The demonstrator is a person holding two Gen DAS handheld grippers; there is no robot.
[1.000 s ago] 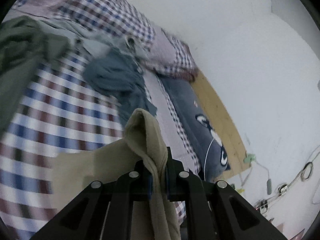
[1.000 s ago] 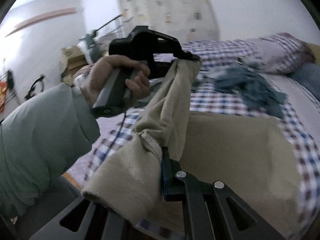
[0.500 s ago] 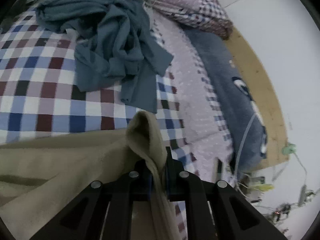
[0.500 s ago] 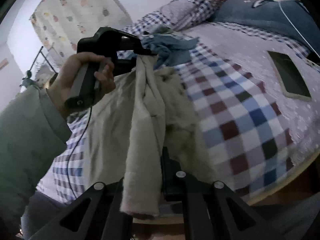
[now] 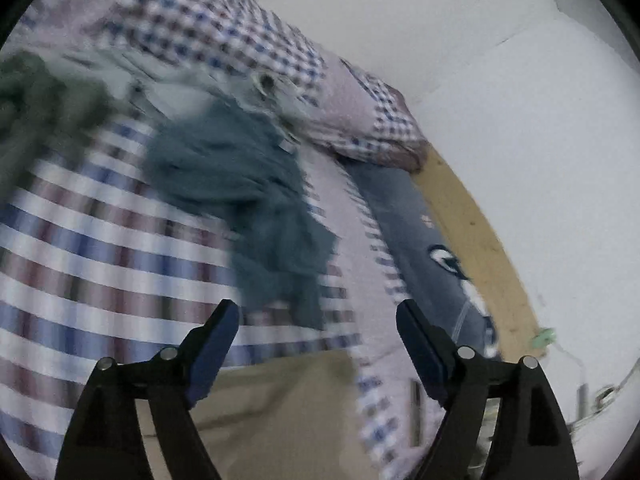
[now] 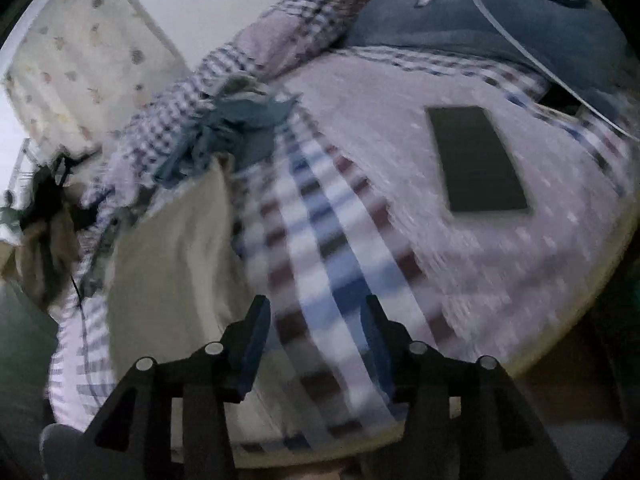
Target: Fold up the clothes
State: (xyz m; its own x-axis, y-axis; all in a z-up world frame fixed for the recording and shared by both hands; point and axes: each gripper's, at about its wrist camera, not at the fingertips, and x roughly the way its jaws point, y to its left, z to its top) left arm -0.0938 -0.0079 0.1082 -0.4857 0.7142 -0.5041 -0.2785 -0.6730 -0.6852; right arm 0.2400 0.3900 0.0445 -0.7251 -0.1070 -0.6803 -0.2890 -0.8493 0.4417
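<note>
Currently, both grippers are spread apart and grip nothing. The left gripper hangs above the checked bedspread, with the beige garment lying flat on the bed below and between its fingers. The right gripper is over the bedspread near the bed's edge; the same beige garment lies spread to its left, apart from the fingers.

View differences:
- Only the left wrist view shows the wooden bed frame against the white wall and a dark green cloth at the far left.
- Only the right wrist view shows a dark flat rectangular device lying on the lilac sheet, and a patterned curtain behind the bed.
- Both views show the crumpled blue garment lying beyond the beige one, the checked pillow and the dark blue pillow.

Limits: both views are motion-blurred. The beige garment's near edge is cut off behind the left gripper's body. Items at the right wrist view's left margin cannot be identified.
</note>
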